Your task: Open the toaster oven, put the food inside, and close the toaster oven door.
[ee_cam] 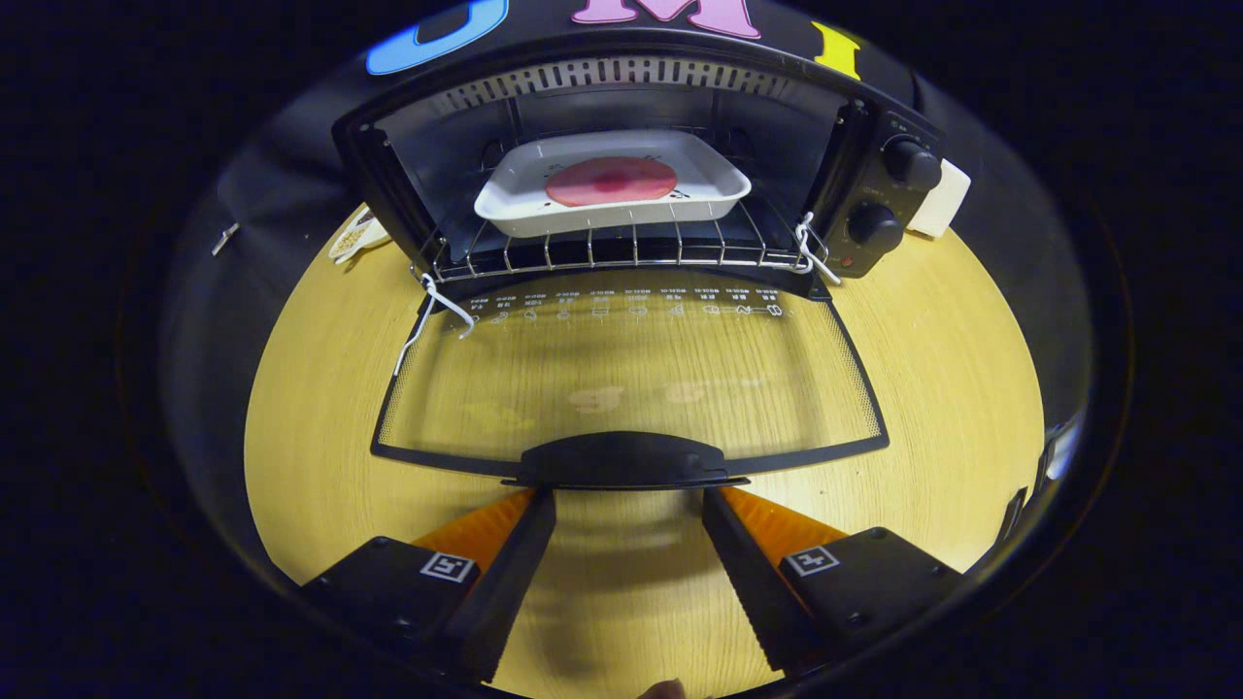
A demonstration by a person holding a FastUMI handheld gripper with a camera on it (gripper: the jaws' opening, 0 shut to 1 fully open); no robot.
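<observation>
Gripper view: progress looks about two thirds. The black metal toaster oven (621,175), upper centre of the frame, stands open, and the white rectangular tray (612,184) carrying a flat round pinkish-red slice of food (611,181) sits on the wire rack (621,254) inside the cavity, so I judge opening and loading done. Left to do: closing. The glass door with its dark frame (631,374) lies folded down flat over the table in mid-frame, its curved black plastic handle (621,461) at the near edge. My gripper (629,505) has its fingers spread apart, holding nothing; the tips lie just under the handle, one to either side of its middle, and I cannot tell whether they touch it. Materials: the door pane is clear, with a dotted border and a row of small white printed icons along the hinge side; the pale yellow wood-grain tabletop (952,349) shows through it. Rack is thin bright wire, with white ties at both front corners. Two round black knobs (893,194) sit on the oven's panel, upper right.
</observation>
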